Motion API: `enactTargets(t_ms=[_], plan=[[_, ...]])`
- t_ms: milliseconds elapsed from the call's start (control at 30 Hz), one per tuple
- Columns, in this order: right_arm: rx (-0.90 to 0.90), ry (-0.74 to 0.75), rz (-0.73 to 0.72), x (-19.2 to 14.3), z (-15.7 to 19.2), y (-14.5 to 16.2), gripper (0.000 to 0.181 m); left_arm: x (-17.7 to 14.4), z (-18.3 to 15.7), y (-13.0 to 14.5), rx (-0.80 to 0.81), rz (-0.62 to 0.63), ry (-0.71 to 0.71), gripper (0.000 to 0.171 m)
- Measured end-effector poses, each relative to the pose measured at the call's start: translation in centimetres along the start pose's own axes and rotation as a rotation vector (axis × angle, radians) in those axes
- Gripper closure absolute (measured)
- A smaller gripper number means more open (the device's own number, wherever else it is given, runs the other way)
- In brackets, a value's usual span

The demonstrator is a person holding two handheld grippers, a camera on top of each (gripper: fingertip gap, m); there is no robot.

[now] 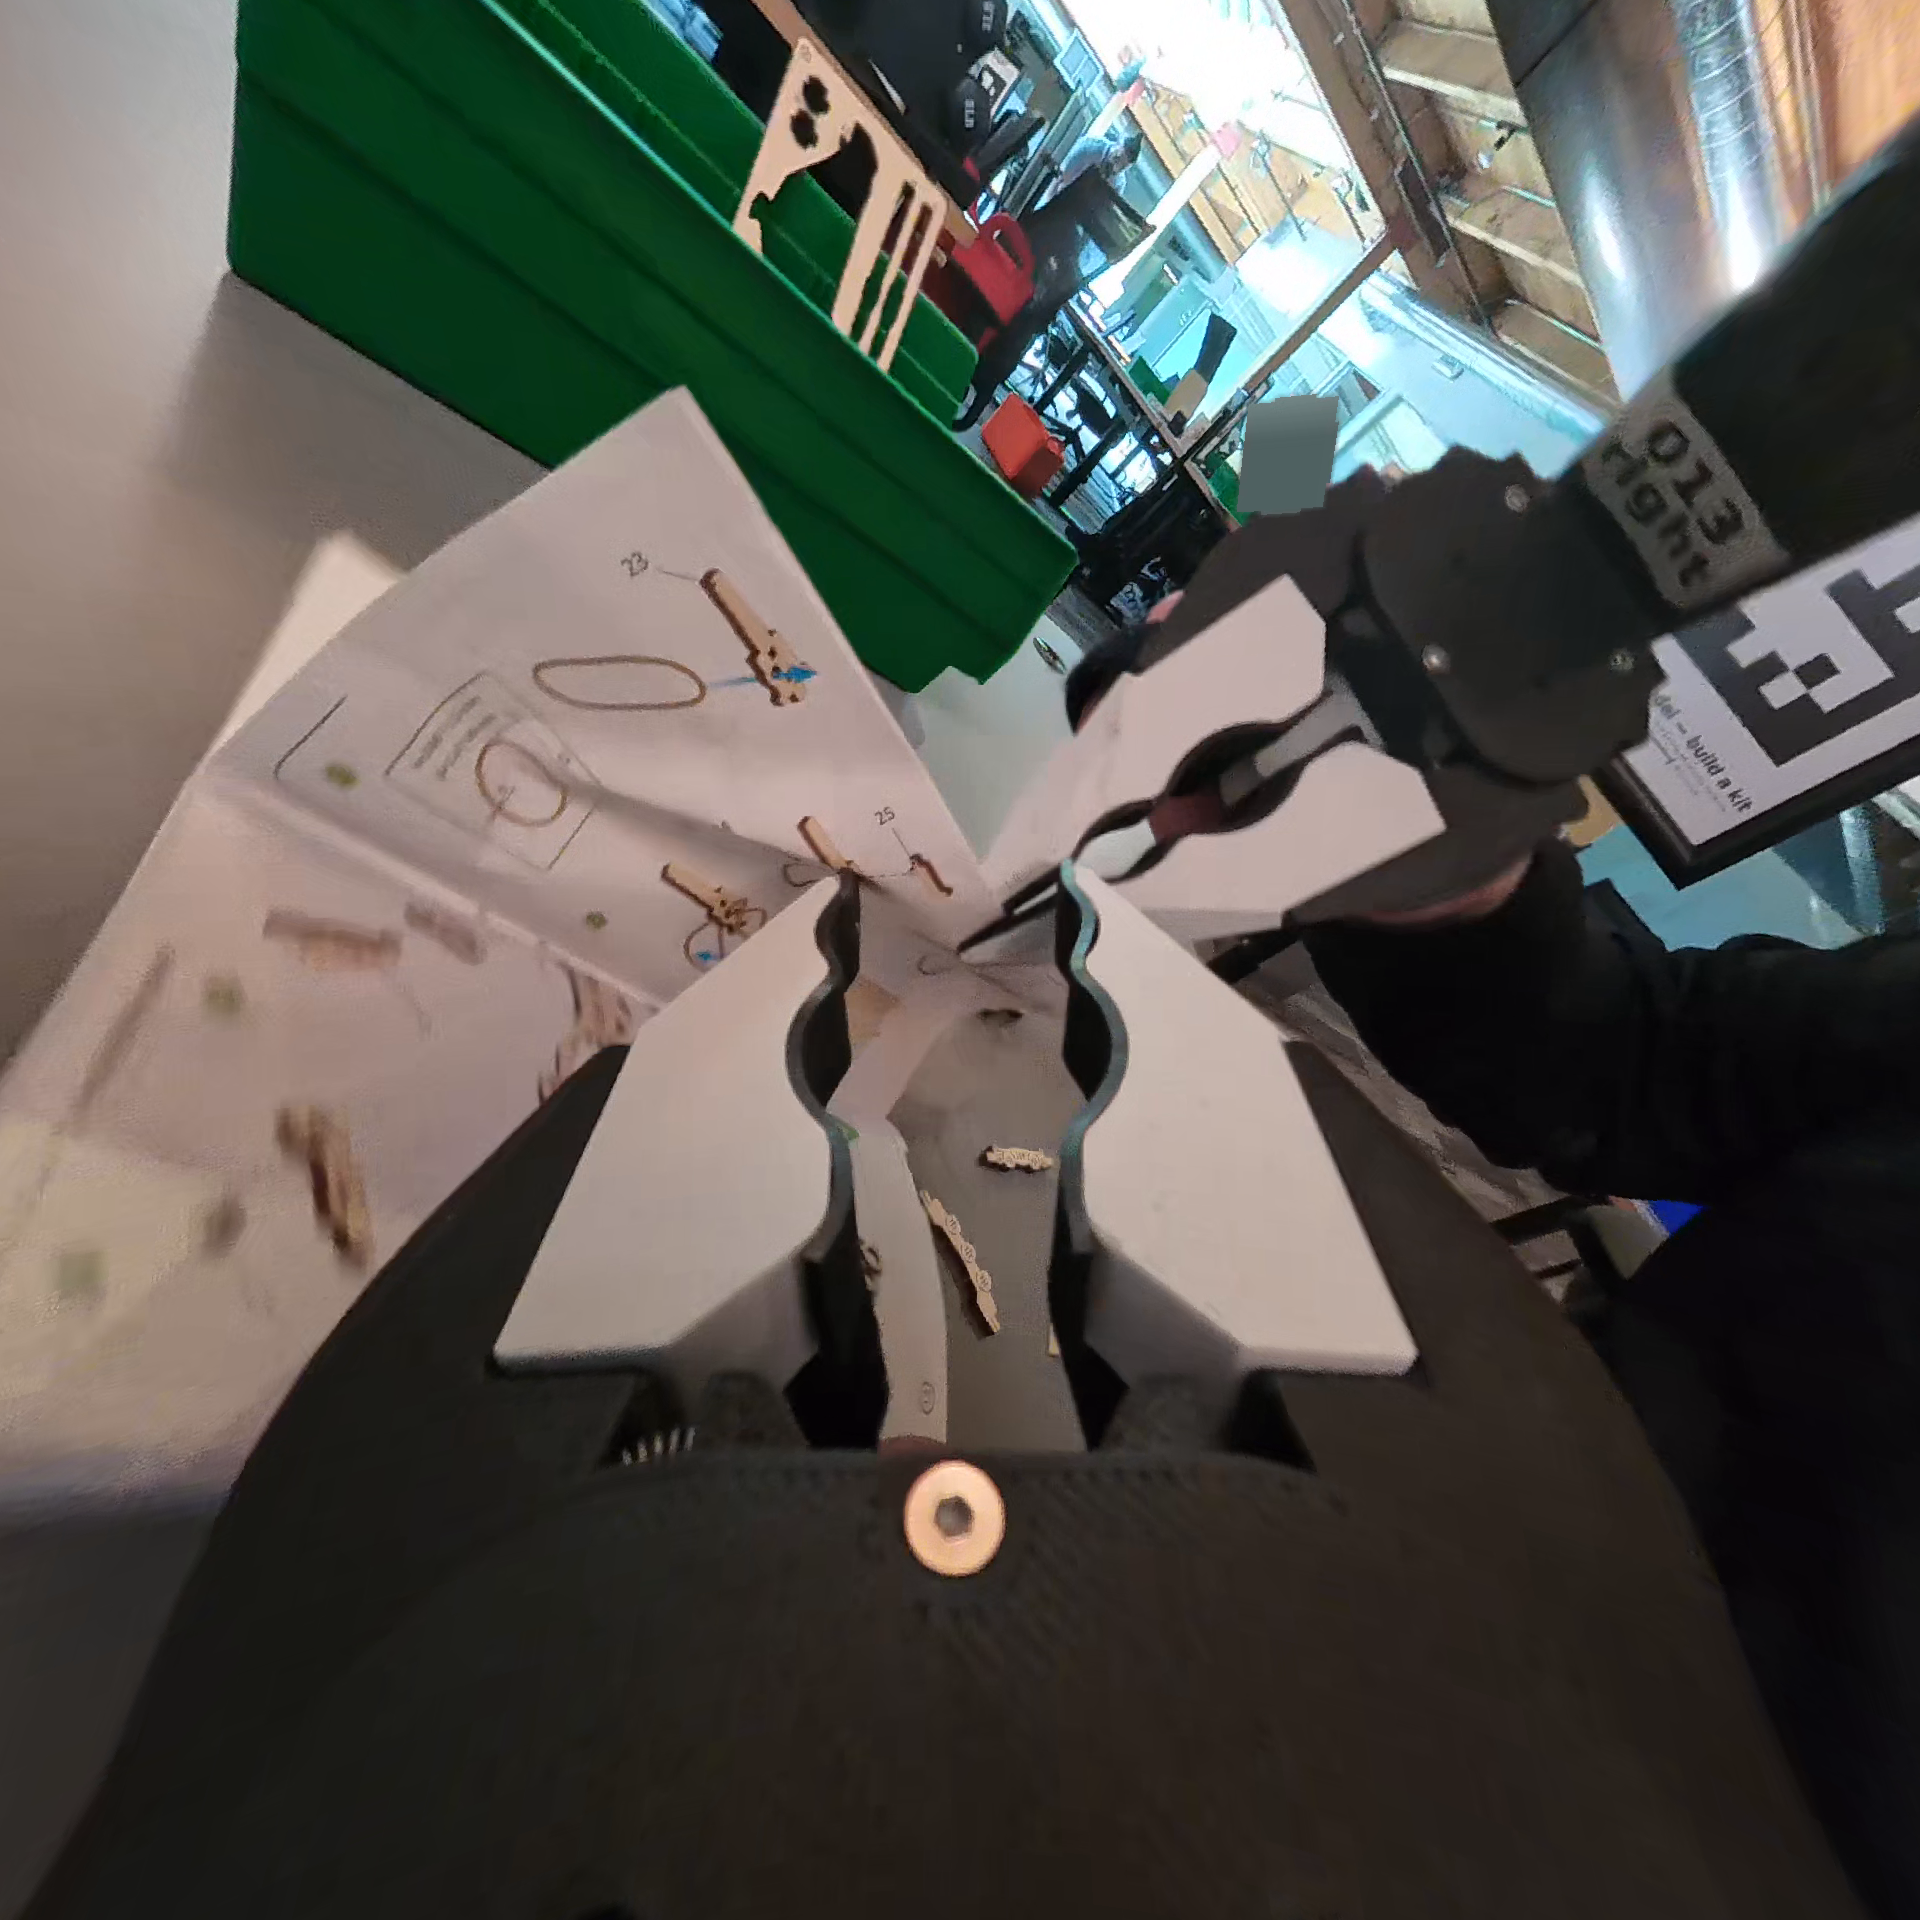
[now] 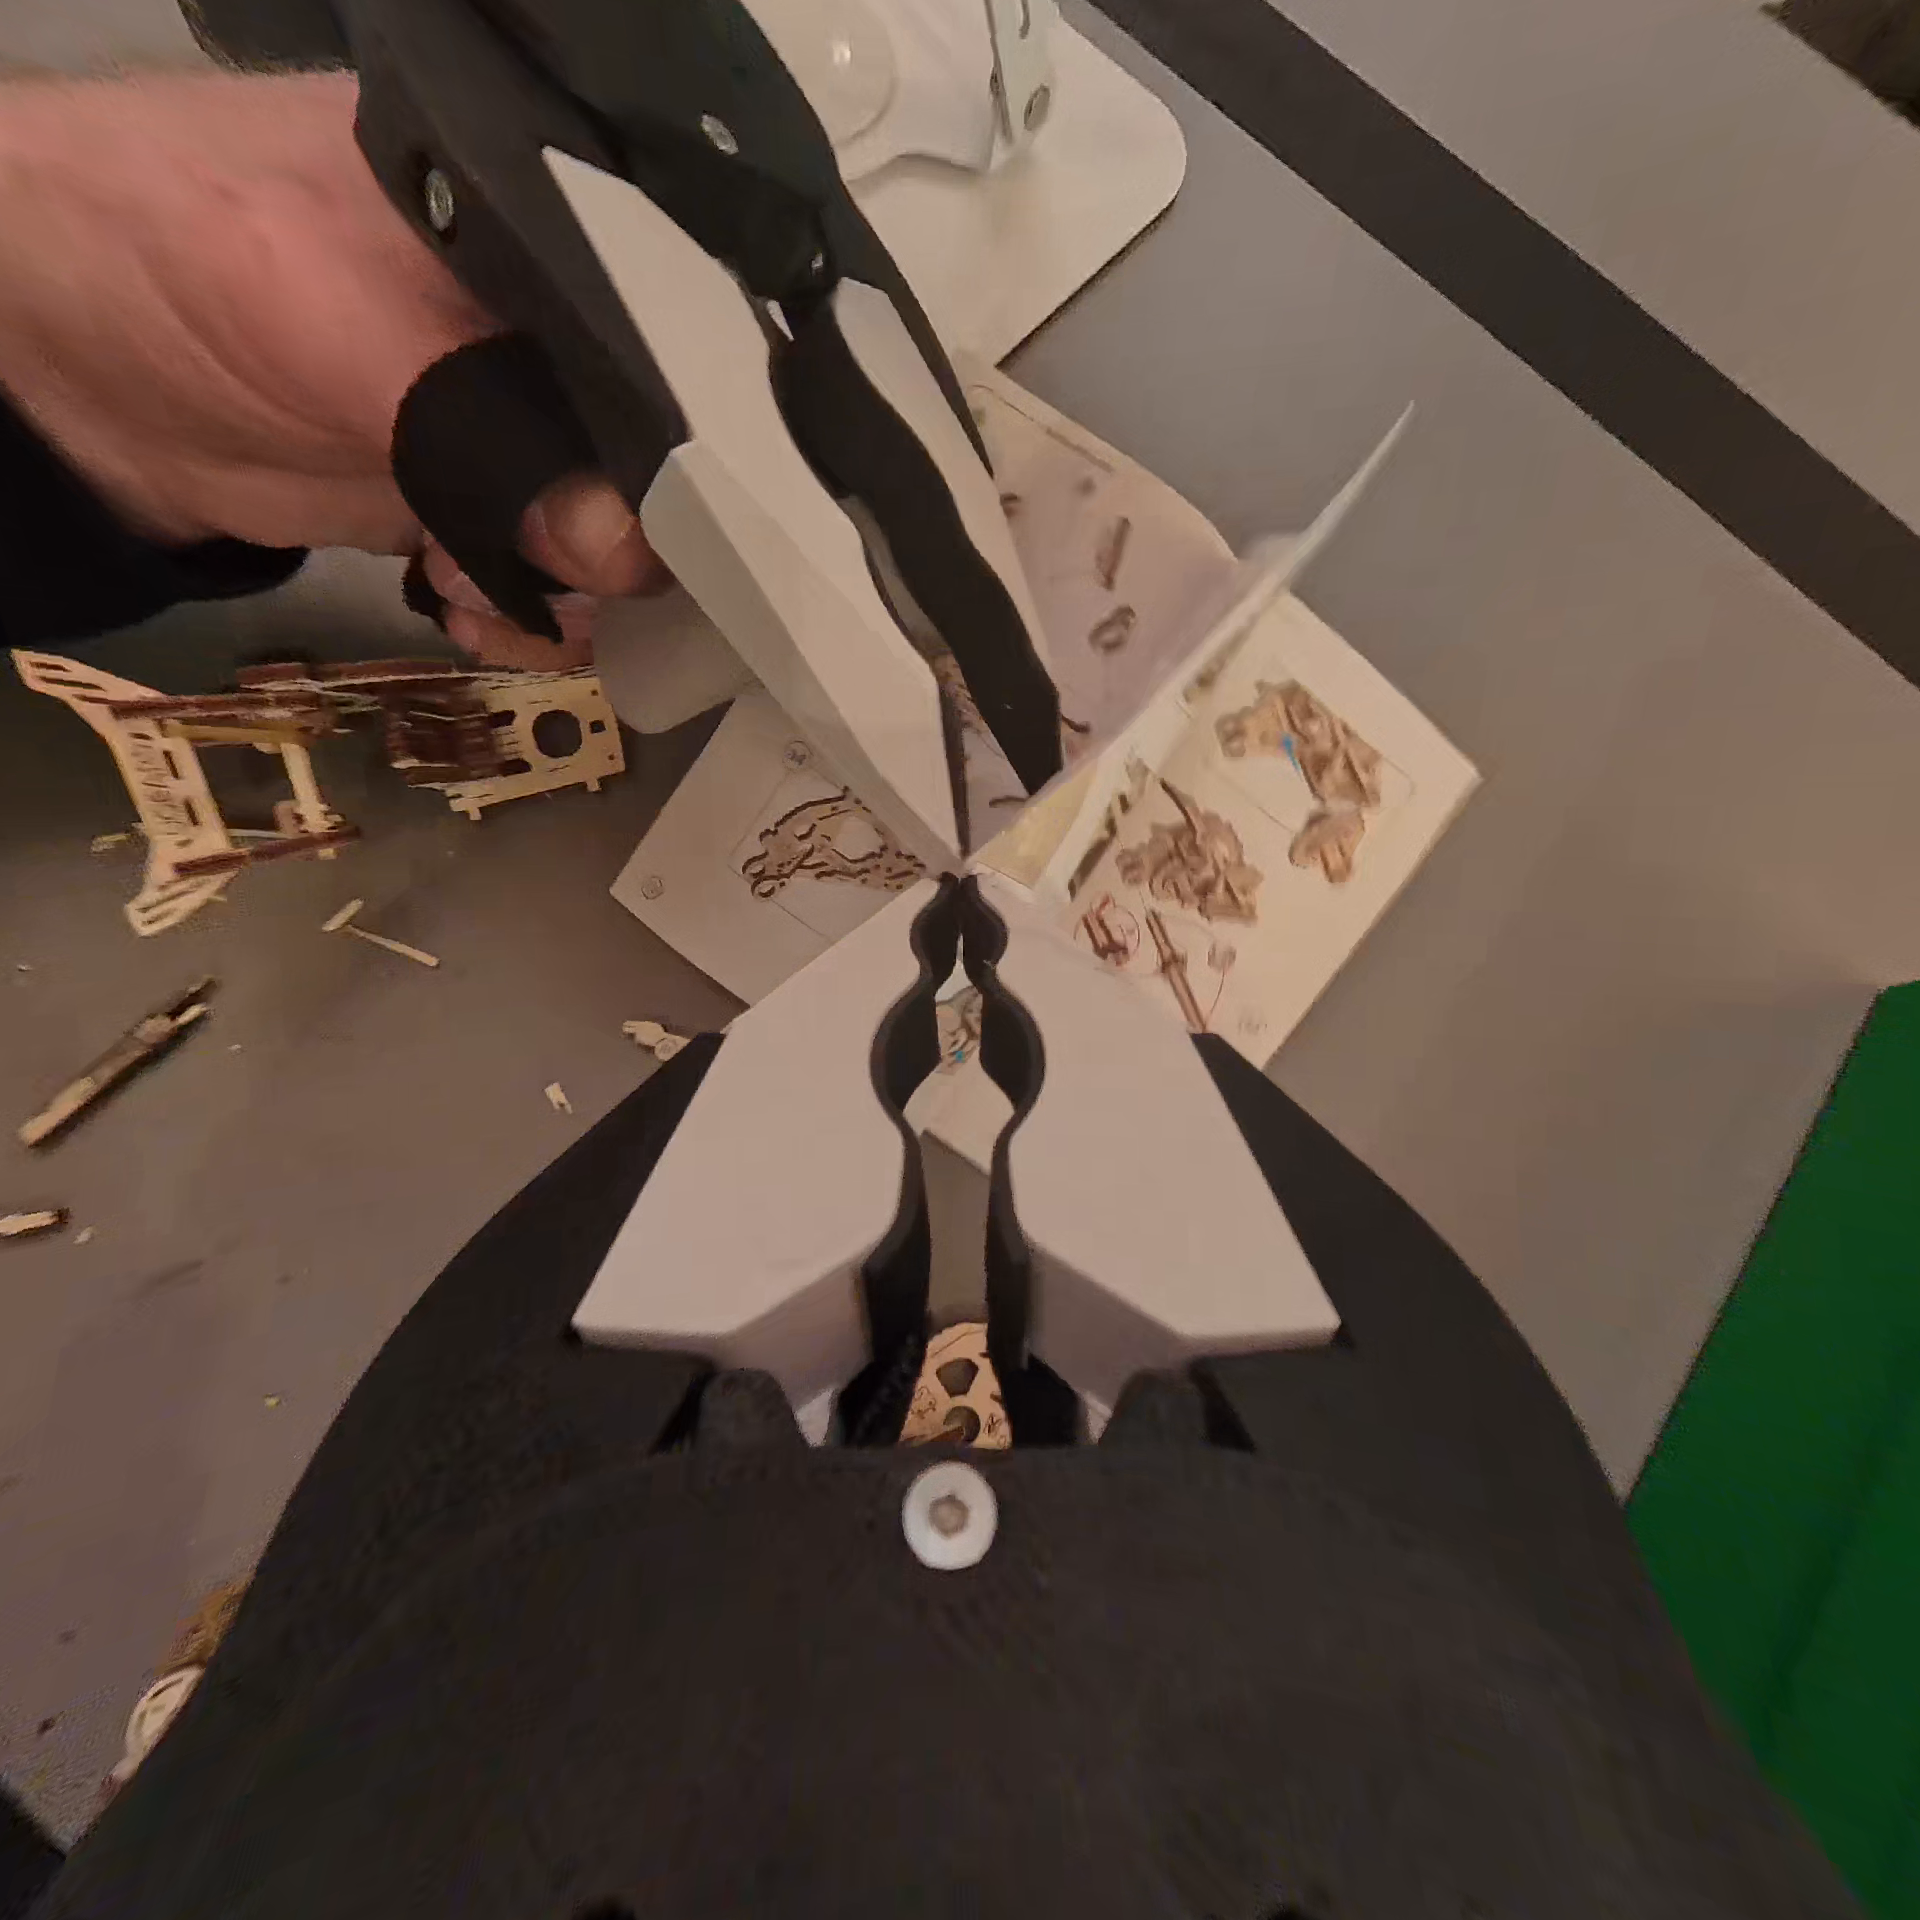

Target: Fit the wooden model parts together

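Note:
An instruction booklet lies open on the grey table. My right gripper is shut on the corner of a lifted page, which stands up from the booklet. My left gripper is open, tips right against the right gripper's, with a page strip running between its jaws. A partly built wooden model lies to the left of the booklet. Small loose wooden parts lie on the table under the left gripper. A person's hand holds the left gripper.
A green bin holds a punched wooden sheet. Loose sticks and scraps are scattered at the left. A wooden gear piece lies under the right gripper. A white object stands at the far edge. Both grippers' tips are close together, under 4 cm apart. Both grippers' tips are roughly 15 cm from the wooden gear piece.

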State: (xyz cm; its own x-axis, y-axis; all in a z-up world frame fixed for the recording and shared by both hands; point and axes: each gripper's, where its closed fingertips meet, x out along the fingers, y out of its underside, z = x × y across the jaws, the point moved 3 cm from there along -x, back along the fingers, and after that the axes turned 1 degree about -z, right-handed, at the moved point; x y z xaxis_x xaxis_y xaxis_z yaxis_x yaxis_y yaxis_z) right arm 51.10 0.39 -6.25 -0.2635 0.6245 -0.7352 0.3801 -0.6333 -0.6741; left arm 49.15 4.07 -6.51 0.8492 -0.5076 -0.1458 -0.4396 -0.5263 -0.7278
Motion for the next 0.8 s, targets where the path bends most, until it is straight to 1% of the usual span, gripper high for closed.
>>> enactTargets(t_ms=[100,133,200,233,333,500,633,667,733,800], plan=[[-0.002,-0.009,-0.025,0.6,0.6,-0.2,0.181,-0.2,0.5,0.0,-0.034,-0.017,-0.009,0.137],[0.001,-0.031,-0.041,0.7,0.9,-0.3,0.181,-0.2,0.7,0.0,-0.035,-0.011,-0.022,0.135],[-0.01,-0.018,-0.04,1.1,1.0,-0.1,0.181,-0.2,1.1,0.3,-0.033,0.005,-0.055,0.136],[-0.005,-0.023,-0.038,1.3,1.0,0.1,0.181,-0.1,1.4,0.5,-0.024,0.02,-0.074,0.143],[0.042,-0.064,-0.075,1.6,1.0,0.3,0.181,-0.2,1.7,0.8,-0.029,0.025,-0.077,0.151],[0.148,-0.132,-0.125,1.8,0.7,0.6,0.181,-0.1,2.0,1.2,-0.019,0.037,-0.091,0.17],[0.196,-0.126,-0.167,1.2,0.0,0.8,0.16,-0.1,2.1,1.2,-0.011,0.033,-0.086,0.171],[0.195,-0.121,-0.164,1.2,0.0,0.9,0.158,-0.1,2.1,1.1,-0.01,0.03,-0.085,0.17],[0.162,-0.074,-0.169,0.9,-0.5,0.7,0.152,-0.1,2.1,1.2,-0.008,0.031,-0.085,0.17],[0.131,-0.002,-0.215,0.0,-1.8,-0.4,0.15,-0.1,2.0,1.1,-0.008,0.029,-0.08,0.17]])
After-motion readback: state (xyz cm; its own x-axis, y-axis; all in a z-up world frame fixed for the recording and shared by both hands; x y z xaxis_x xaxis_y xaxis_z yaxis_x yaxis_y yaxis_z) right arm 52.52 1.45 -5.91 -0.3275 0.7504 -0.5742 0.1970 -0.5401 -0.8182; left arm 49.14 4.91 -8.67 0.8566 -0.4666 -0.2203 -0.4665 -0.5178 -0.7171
